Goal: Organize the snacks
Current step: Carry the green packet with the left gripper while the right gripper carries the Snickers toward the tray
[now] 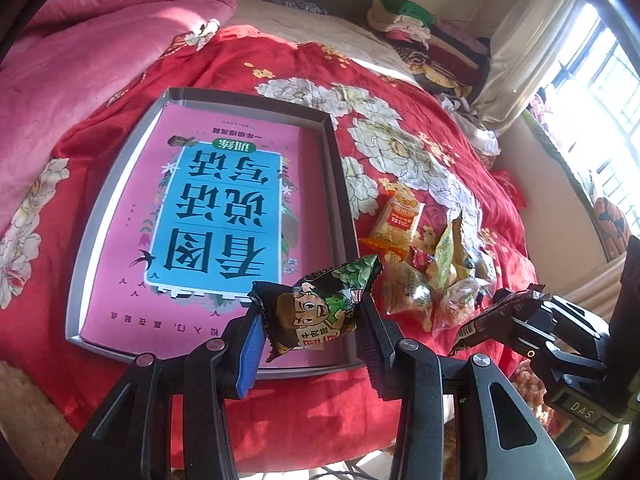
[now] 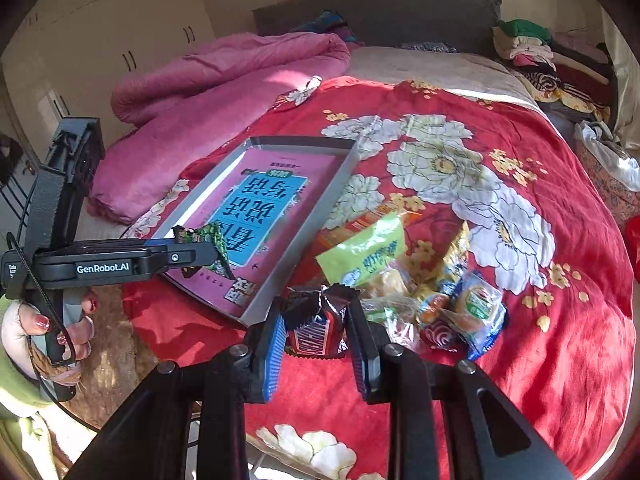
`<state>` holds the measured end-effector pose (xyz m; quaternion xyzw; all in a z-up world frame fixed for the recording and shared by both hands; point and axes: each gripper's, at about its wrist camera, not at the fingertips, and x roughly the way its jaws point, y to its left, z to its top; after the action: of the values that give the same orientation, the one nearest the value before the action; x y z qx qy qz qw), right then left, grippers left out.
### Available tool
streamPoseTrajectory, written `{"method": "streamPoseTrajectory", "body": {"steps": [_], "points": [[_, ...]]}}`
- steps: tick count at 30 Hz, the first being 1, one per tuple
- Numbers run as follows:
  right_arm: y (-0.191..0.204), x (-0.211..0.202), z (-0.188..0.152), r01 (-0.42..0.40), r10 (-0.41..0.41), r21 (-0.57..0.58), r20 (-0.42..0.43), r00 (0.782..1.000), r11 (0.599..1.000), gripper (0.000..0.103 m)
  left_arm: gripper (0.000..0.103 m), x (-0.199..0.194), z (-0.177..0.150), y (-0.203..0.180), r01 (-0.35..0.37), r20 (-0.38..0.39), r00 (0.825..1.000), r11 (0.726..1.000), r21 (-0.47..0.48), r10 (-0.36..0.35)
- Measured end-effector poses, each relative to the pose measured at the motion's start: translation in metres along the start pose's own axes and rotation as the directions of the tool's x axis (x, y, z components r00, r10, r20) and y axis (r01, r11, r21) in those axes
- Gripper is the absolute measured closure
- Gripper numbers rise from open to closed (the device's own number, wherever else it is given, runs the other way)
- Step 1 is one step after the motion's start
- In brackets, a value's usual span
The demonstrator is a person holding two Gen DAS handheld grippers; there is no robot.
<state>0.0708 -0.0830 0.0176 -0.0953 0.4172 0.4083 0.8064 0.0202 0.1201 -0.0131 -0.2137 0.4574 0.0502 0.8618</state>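
Two grippers: left gripper [image 1: 312, 332], right gripper [image 2: 316, 340], each clamped on one snack.
One dark green-and-black packet [image 1: 320, 308] in left jaws; one dark brown bar [image 2: 316, 332] in right jaws.
One grey tray [image 1: 100, 216] at 10 o'clock of left view; one pink-and-blue book [image 1: 216, 224] inside it.
One loose pile of snacks [image 2: 420, 280] at 3 o'clock of tray: one orange packet [image 1: 396, 222], one yellow-green packet [image 2: 364, 252], one blue-edged packet [image 2: 480, 312], several more, exact count unclear.
One red floral quilt [image 2: 540, 320]; one pink blanket [image 2: 224, 80] at 11 o'clock.
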Motion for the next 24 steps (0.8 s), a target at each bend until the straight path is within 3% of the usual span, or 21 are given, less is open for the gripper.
{"method": "streamPoseTrajectory", "body": {"steps": [10,24], "points": [[0.053,0.035,0.024,-0.074,0.071,-0.093,-0.030,0.997,0.993,0.073,0.058,-0.005,0.006,0.041,-0.079,0.022,0.997,0.996,-0.034,0.080],[0.061,0.081,0.020,-0.084,0.075,-0.061,-0.130,0.989,0.995,0.073,0.058,0.021,-0.003,0.054,-0.103,-0.027,0.994,0.994,-0.018,0.103]]}}
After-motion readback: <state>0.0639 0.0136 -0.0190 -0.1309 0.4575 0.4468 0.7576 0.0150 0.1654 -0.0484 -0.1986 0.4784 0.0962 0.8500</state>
